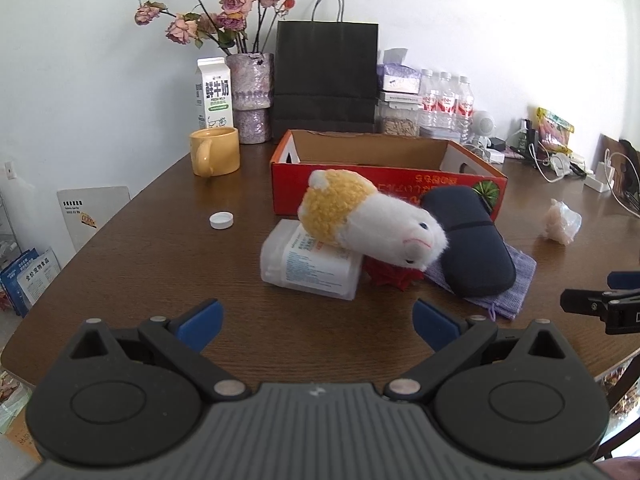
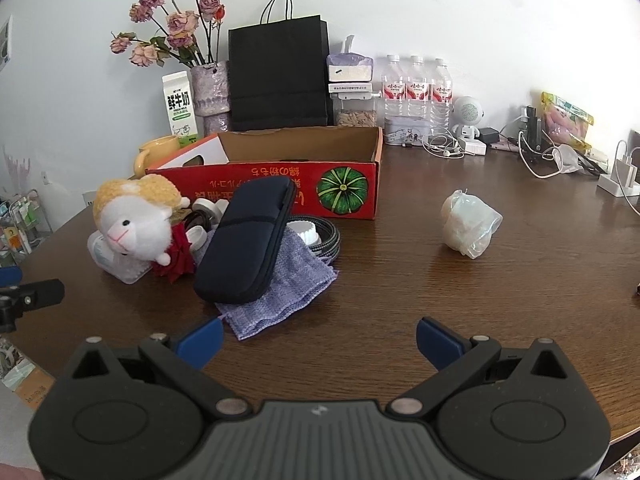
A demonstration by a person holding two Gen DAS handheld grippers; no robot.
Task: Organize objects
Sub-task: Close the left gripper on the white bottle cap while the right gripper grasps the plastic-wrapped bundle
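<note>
A red cardboard box (image 1: 384, 190) (image 2: 280, 188) stands open on the brown table. In front of it lies a pile: a white-and-yellow plush toy (image 1: 372, 220) (image 2: 136, 216) resting on a clear plastic box (image 1: 312, 266), a red flower (image 1: 390, 274) (image 2: 178, 254), a dark zip case (image 1: 466, 240) (image 2: 248, 240) on a purple cloth (image 1: 508, 286) (image 2: 284, 292), and a coiled cable (image 2: 328, 236). A wrapped bundle in clear plastic (image 1: 562, 222) (image 2: 470, 224) lies apart to the right. My left gripper (image 1: 316, 326) is open, short of the pile. My right gripper (image 2: 318, 340) is open above bare table, near the cloth.
A yellow mug (image 1: 214, 152), milk carton (image 1: 214, 94), vase of dried roses (image 1: 252, 96), black paper bag (image 1: 324, 76) and water bottles (image 2: 416, 88) line the back. A white cap (image 1: 221, 220) lies left. Chargers and cables (image 2: 560, 156) crowd the back right.
</note>
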